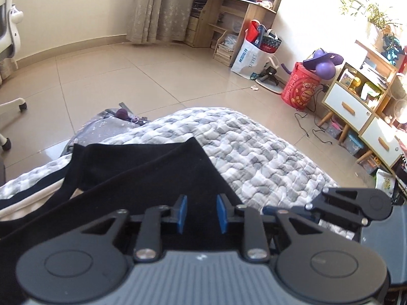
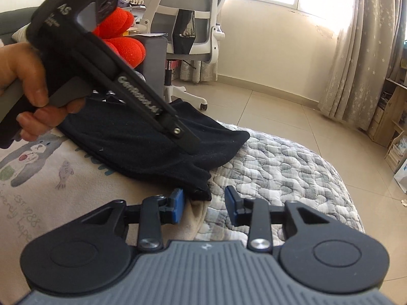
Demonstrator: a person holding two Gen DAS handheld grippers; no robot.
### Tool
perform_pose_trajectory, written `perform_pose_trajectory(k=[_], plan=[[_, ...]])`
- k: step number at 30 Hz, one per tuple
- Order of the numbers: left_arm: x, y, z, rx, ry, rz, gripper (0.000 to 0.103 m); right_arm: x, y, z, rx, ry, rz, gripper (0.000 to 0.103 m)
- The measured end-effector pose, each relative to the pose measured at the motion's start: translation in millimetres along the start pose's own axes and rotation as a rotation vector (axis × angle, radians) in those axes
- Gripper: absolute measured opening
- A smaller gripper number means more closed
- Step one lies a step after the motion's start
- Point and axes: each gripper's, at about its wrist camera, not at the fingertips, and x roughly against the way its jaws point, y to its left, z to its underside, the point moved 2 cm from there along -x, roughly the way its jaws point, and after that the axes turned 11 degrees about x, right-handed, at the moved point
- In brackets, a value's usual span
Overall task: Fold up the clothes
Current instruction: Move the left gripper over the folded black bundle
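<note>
The black garment [image 2: 152, 142] lies on the quilted grey-and-white cover [image 2: 279, 167], overlapping a cream printed cloth [image 2: 51, 183] on the near side. Its free corner sits just ahead of the right gripper [image 2: 204, 204], toward the left pad; the pads stand apart with a clear gap and nothing is pinched between them. From this corner the garment's long axis runs up and away to the left, toward the left gripper [image 1: 201, 213]. In the left wrist view, that gripper's blue pads [image 1: 182, 213] stand narrowly apart directly over black fabric; whether they nip a fold cannot be told. In the right wrist view the person's hand [image 2: 30, 81] holds the left tool, its fingers low on the cloth farther along the garment. Judgement: the right gripper is nearer the loose corner, so the coming move turns on that corner. Obstruction: the left tool crosses above the garment. An office chair [image 2: 188, 25] and a red plush [image 2: 122, 38] stand well beyond.
</note>
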Motion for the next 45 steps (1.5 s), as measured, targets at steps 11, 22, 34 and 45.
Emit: perform_pose_trajectory(k=[11, 22, 34, 45], plan=[[-36, 12, -6, 0.113, -0.082, 0.073, 0.009, 8, -20, 3, -0.247, 0.042, 0.019, 0.007], [-32, 21, 2, 0.162, -0.166, 0.116, 0.006, 13, -20, 6, -0.335, 0.064, -0.012, 0.014], [11, 20, 22, 0.179, -0.130, 0.083, 0.014, 32, -8, -22, -0.184, 0.004, -0.038, 0.021], [76, 72, 70, 0.223, -0.157, -0.039, 0.015, -11, 2, -32, -0.114, 0.060, -0.056, 0.021]])
